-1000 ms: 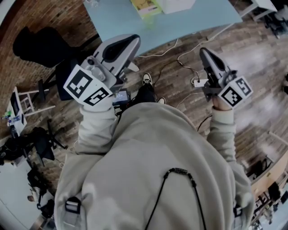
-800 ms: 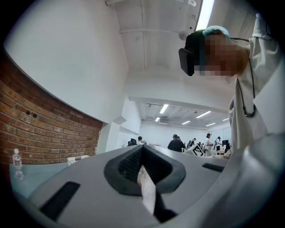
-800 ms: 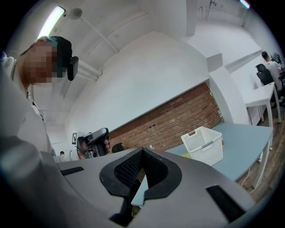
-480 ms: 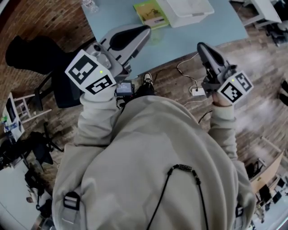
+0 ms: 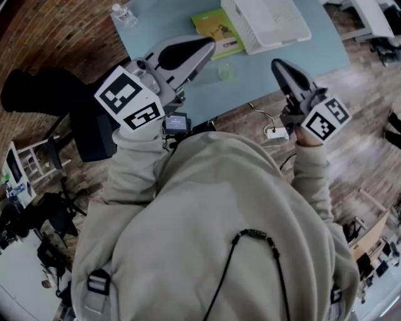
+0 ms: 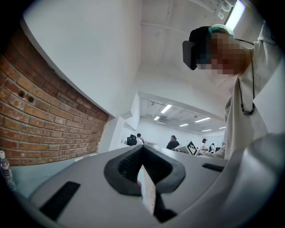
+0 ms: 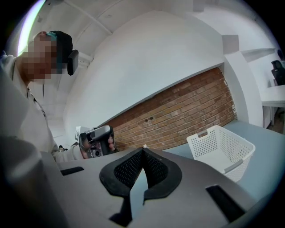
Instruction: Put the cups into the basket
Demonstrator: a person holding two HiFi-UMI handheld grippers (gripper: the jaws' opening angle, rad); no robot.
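A white perforated basket [image 5: 269, 22] stands on the pale blue table [image 5: 188, 94] at the top of the head view; it also shows in the right gripper view [image 7: 221, 149]. One small clear cup [image 5: 224, 72] stands on the table between my two grippers. My left gripper [image 5: 210, 42] reaches over the table's near edge, left of the cup, its jaws together and empty [image 6: 143, 149]. To the cup's right, my right gripper [image 5: 275, 63] hangs at the table edge, also shut with nothing in it [image 7: 143, 149].
A green book [image 5: 218, 25] lies left of the basket and a water bottle [image 5: 123, 14] stands at the table's far left. A black chair [image 5: 44, 94] sits on the left, cables and a power strip [image 5: 274, 133] on the wooden floor. Brick wall beyond.
The table, basket and book have slid further down into the head view as the person stepped closer. Both grippers now reach the table's edge; their jaws stayed together.
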